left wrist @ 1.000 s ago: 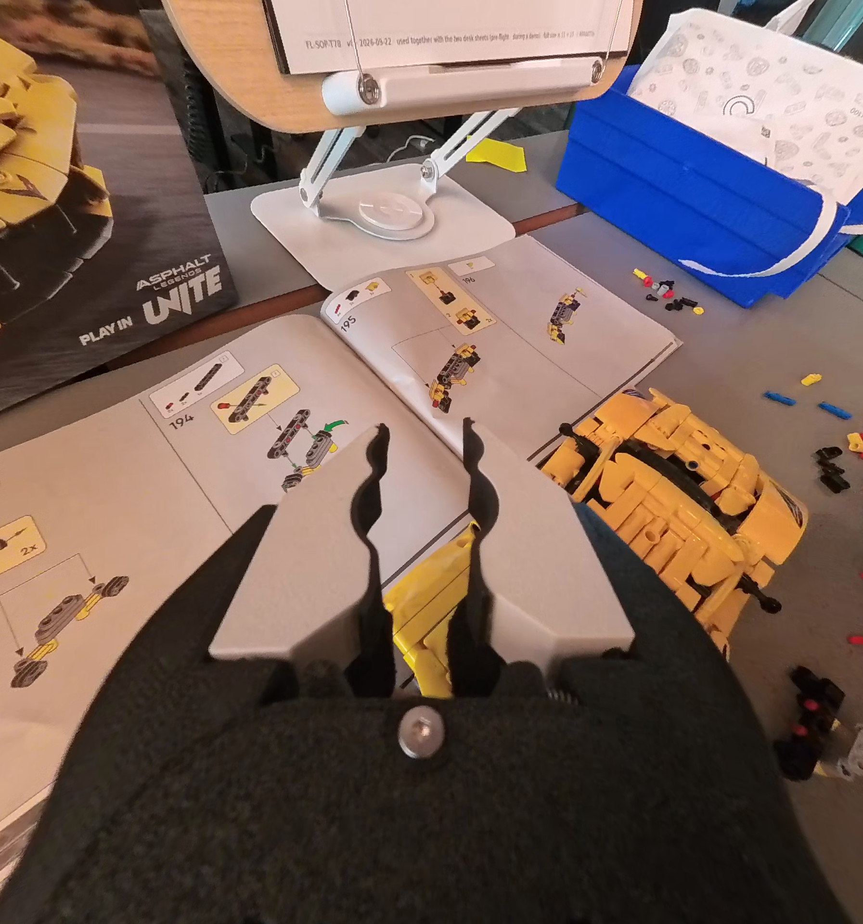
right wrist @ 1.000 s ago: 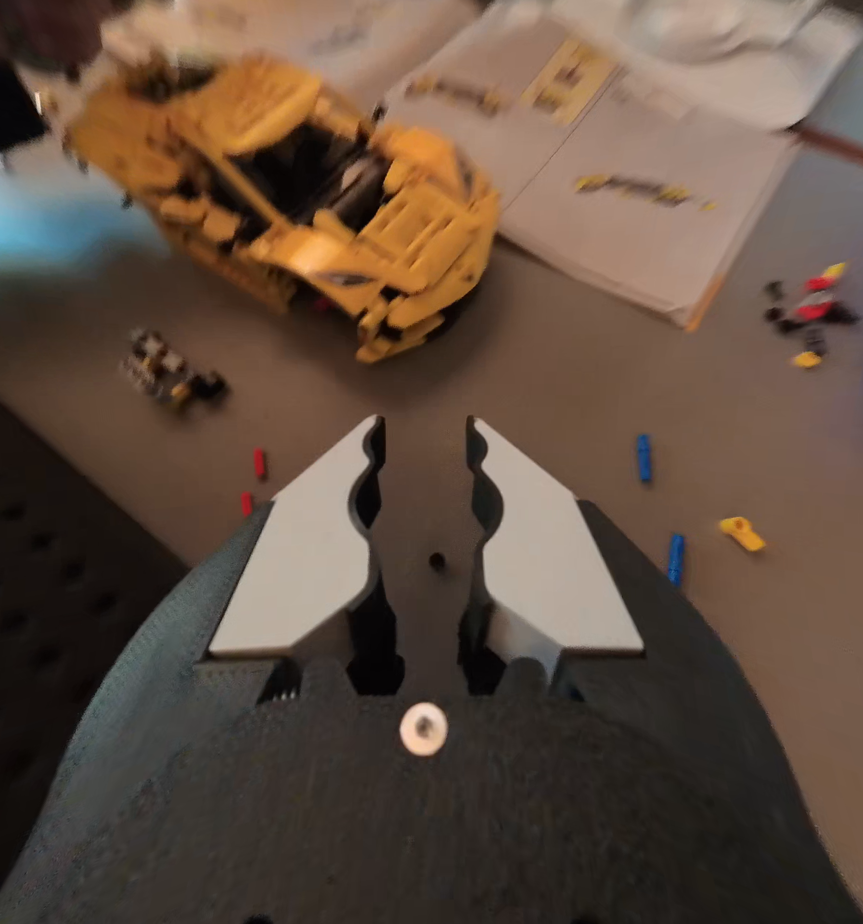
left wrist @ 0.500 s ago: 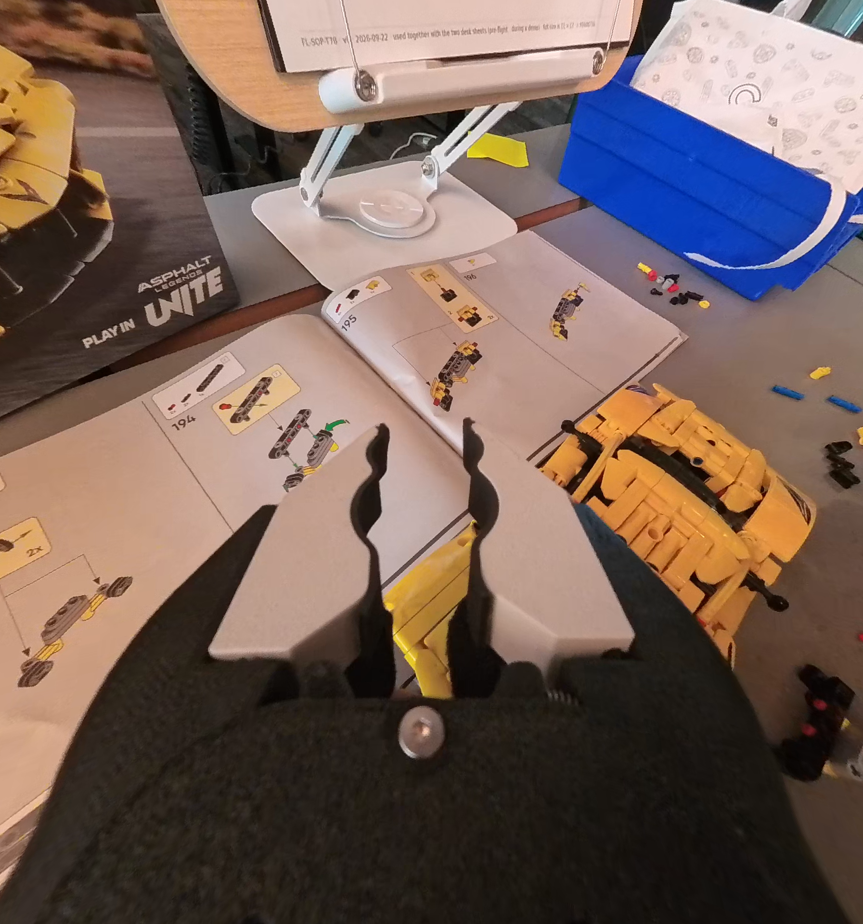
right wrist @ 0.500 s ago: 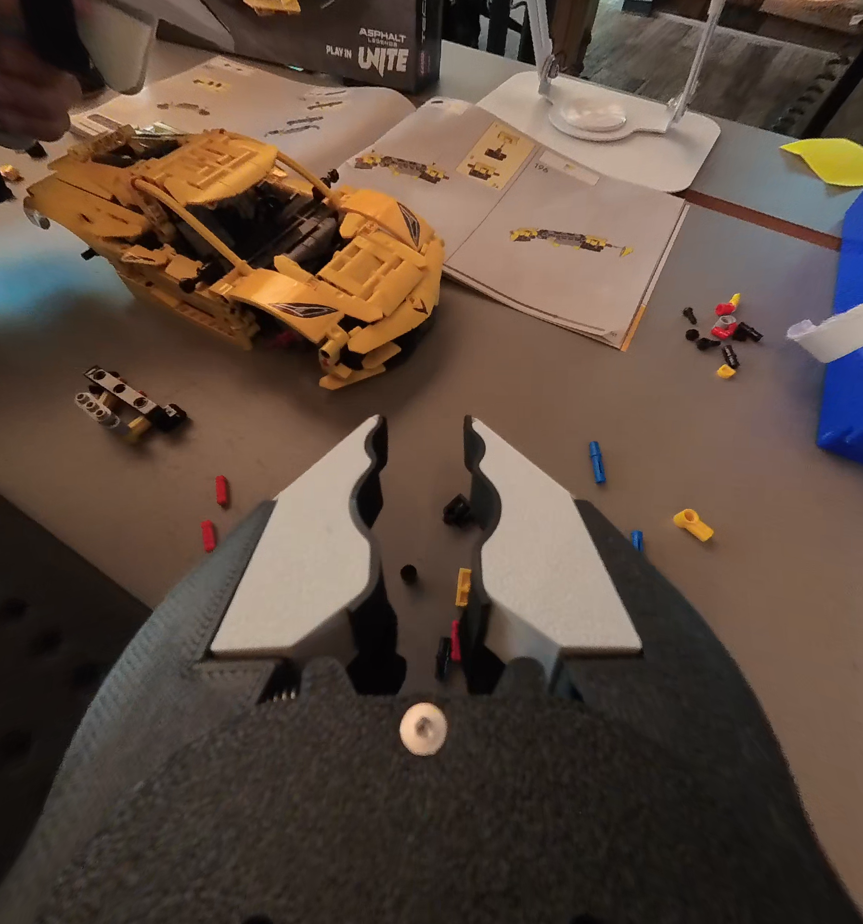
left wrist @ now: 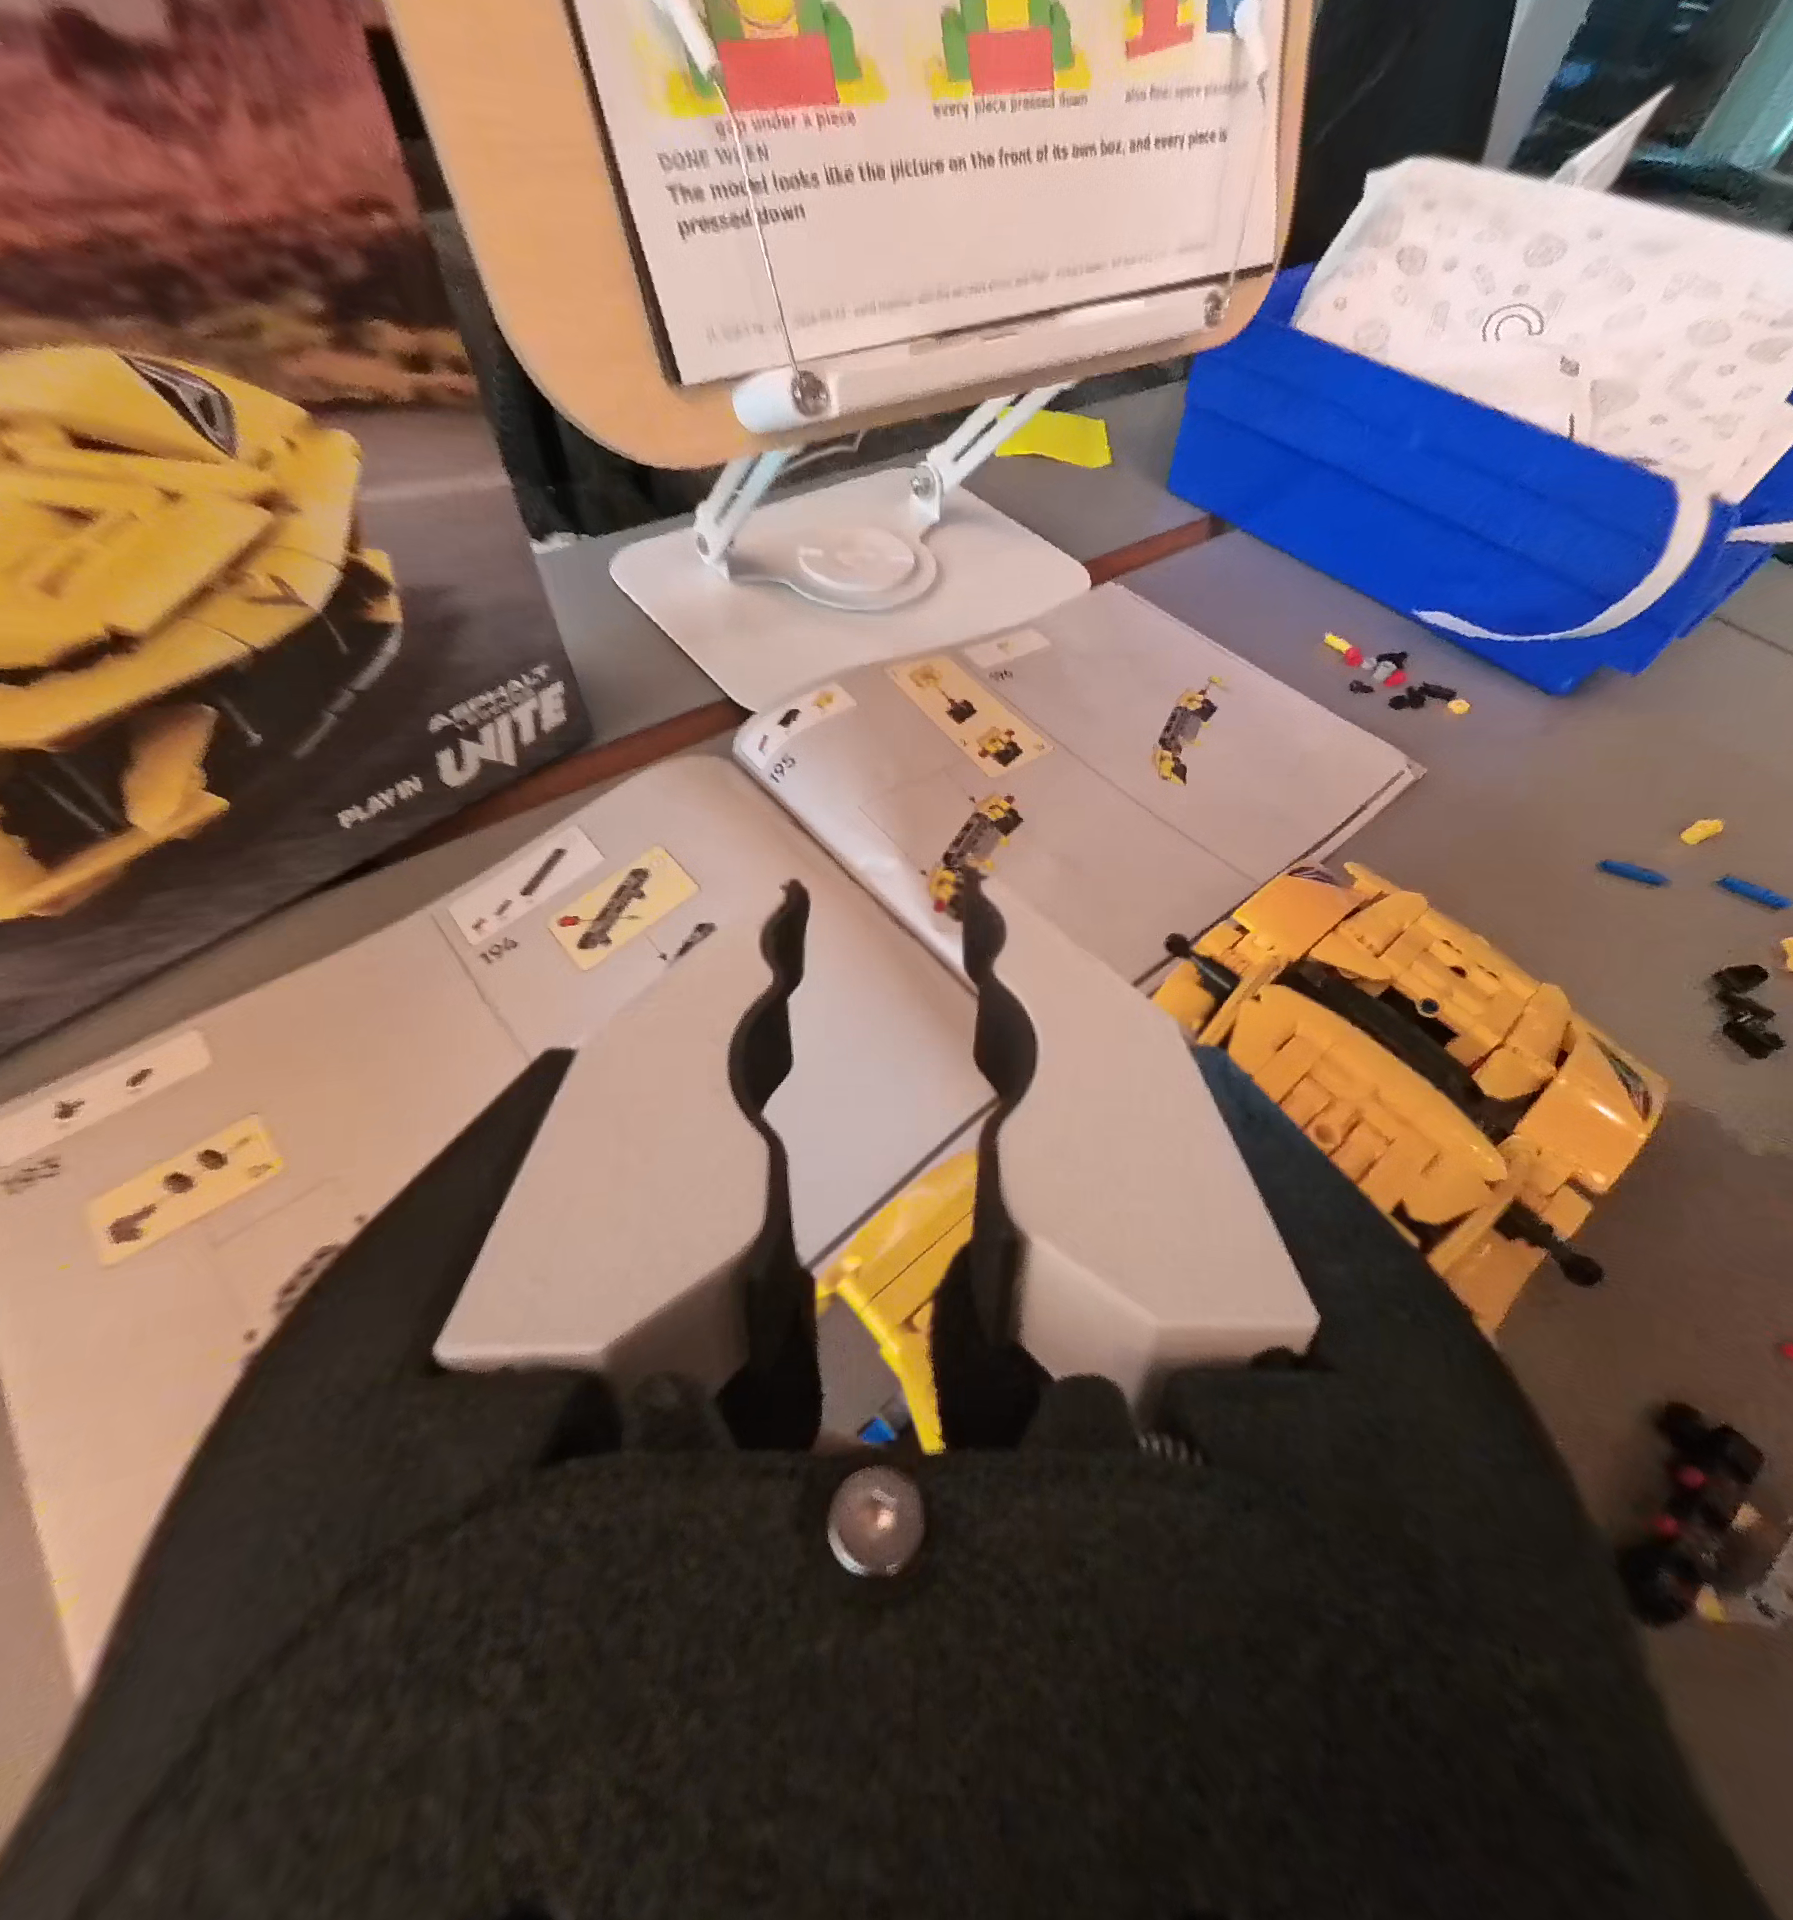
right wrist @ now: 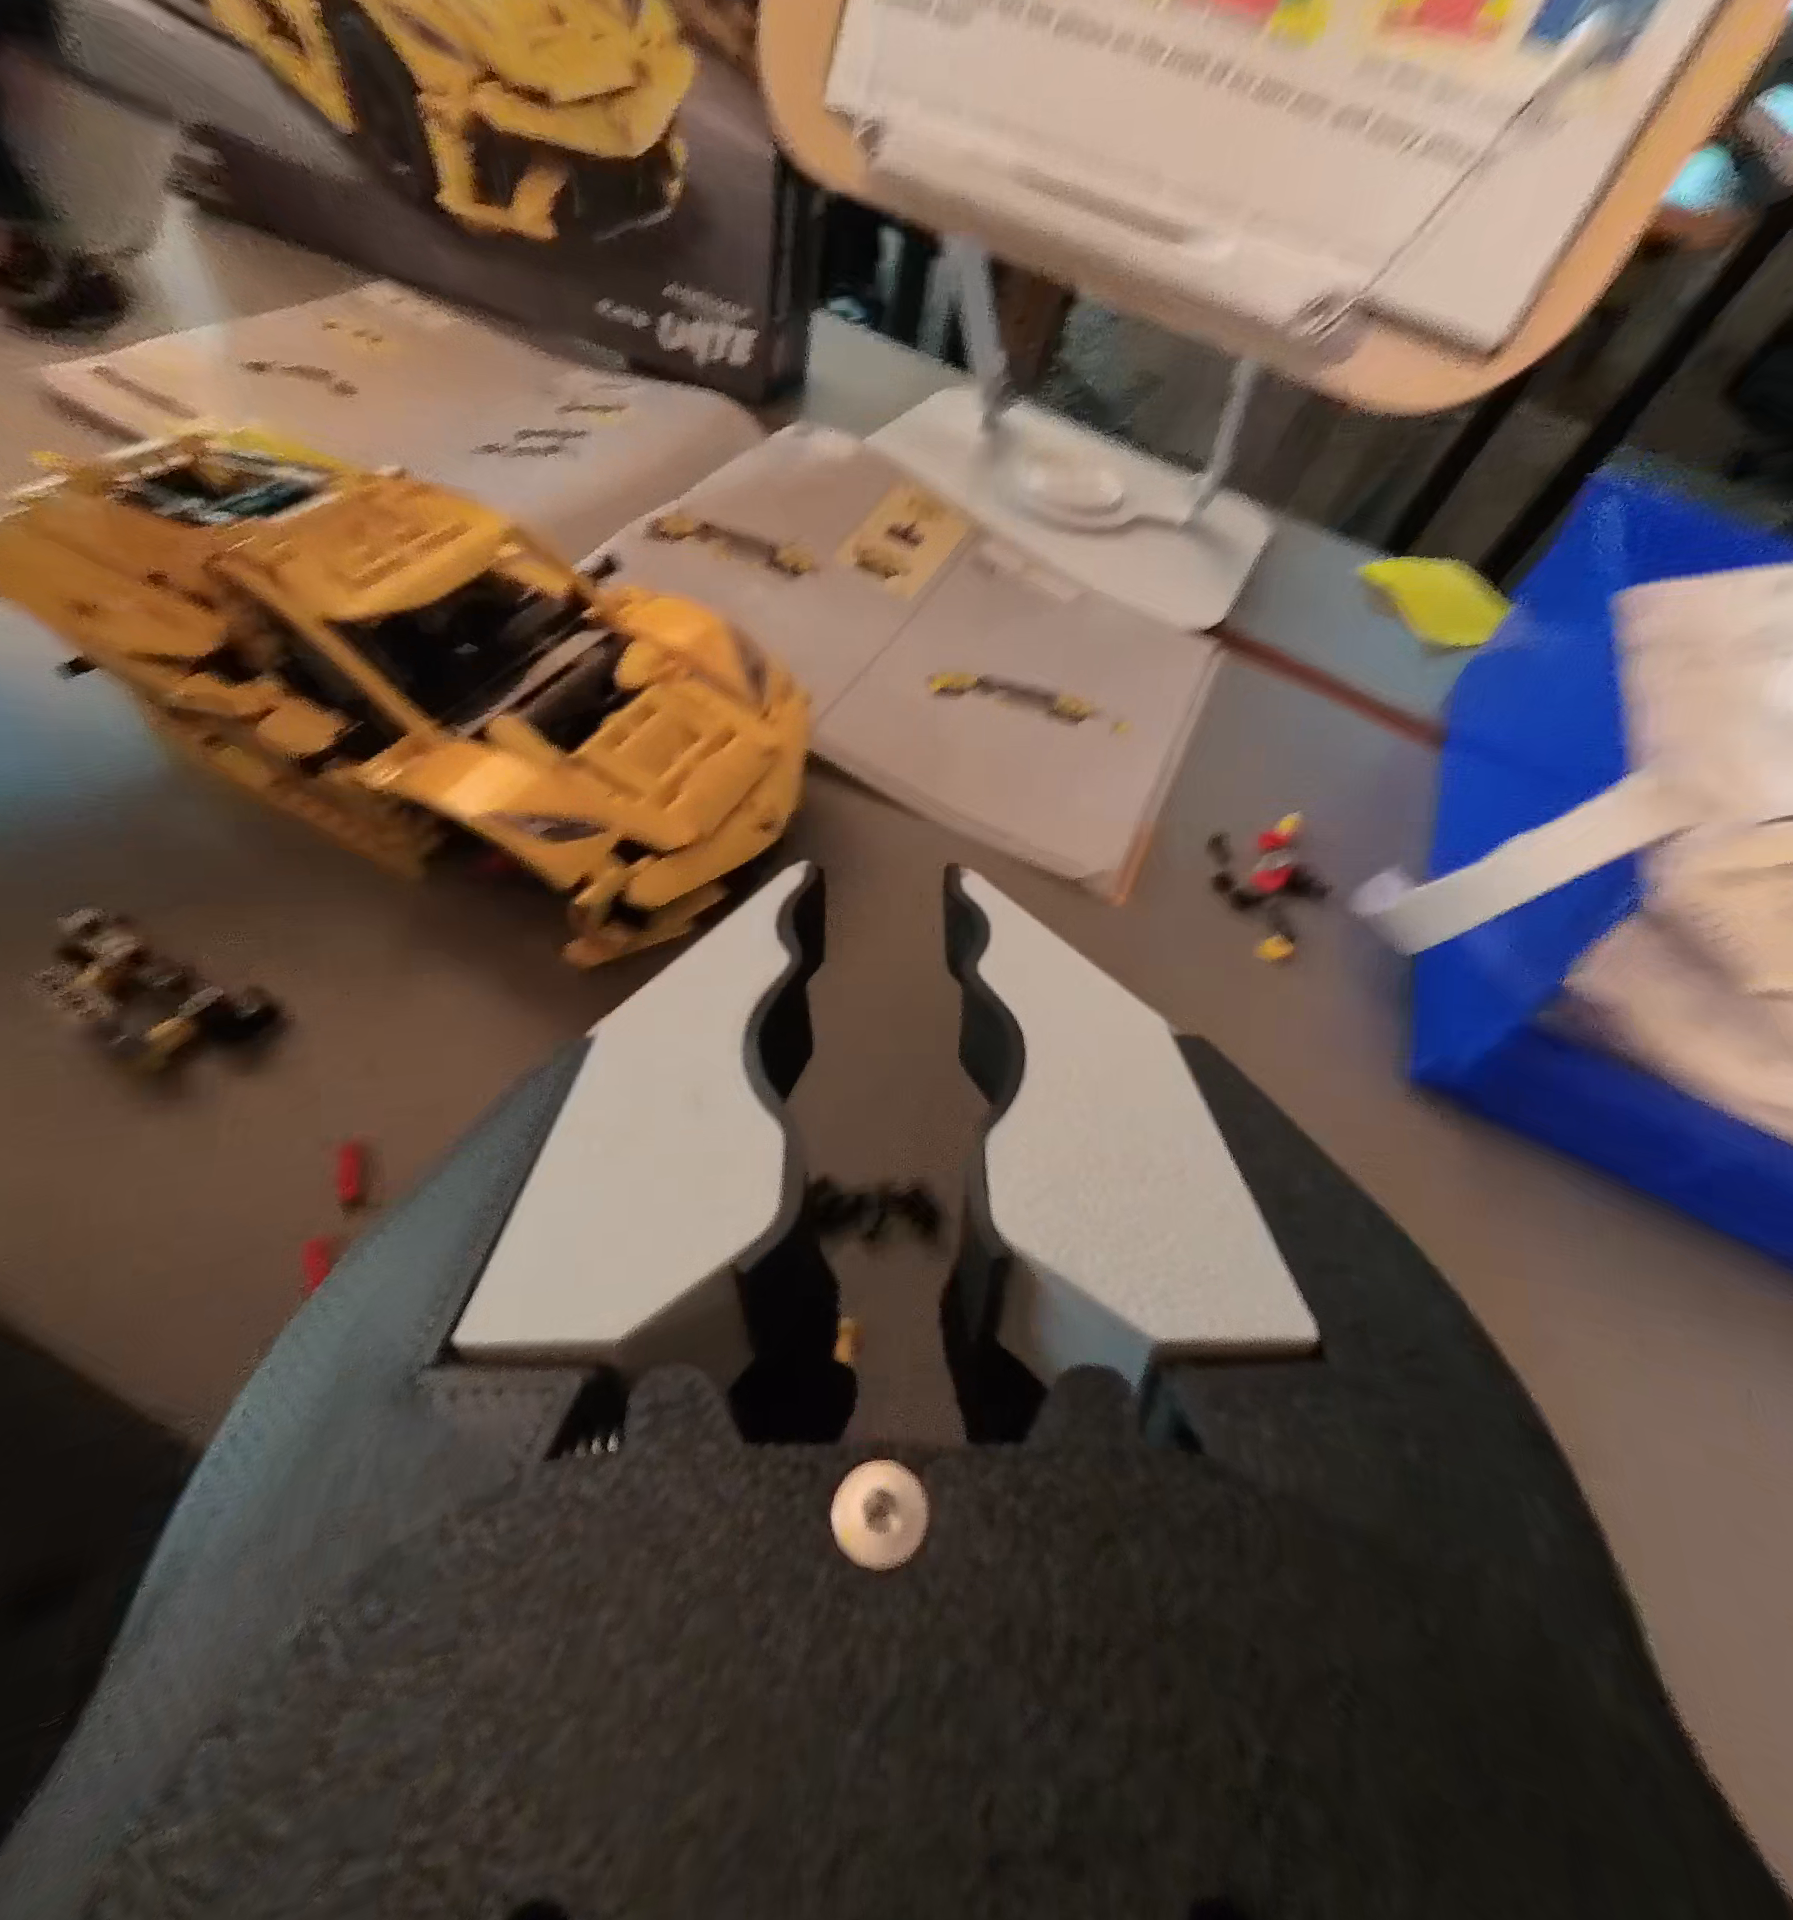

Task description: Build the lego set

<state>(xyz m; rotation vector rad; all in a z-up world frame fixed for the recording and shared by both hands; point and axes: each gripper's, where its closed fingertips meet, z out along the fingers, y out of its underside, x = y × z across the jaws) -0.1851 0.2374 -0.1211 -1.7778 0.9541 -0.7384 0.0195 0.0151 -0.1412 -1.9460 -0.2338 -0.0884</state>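
Grippers first: my left gripper (left wrist: 881,925) hangs over the open grey instruction booklet (left wrist: 372,1049), jaws parted and holding nothing, and my right gripper (right wrist: 881,894) is likewise released, above the grey tabletop (right wrist: 1339,1195). Half a second ago the right one looked down on small loose pieces; now it has tilted up and the view is smeared, so I judge I am between picks, no part yet chosen. A few tiny black pieces (right wrist: 876,1210) lie under its fingers. Just beyond sits the yellow brick-built sports car (right wrist: 404,675), body panels mostly on, cockpit open and dark, touching the booklet's edge. Farther back stand the dark car-printed box (left wrist: 196,623) and blue bin (left wrist: 1443,499).
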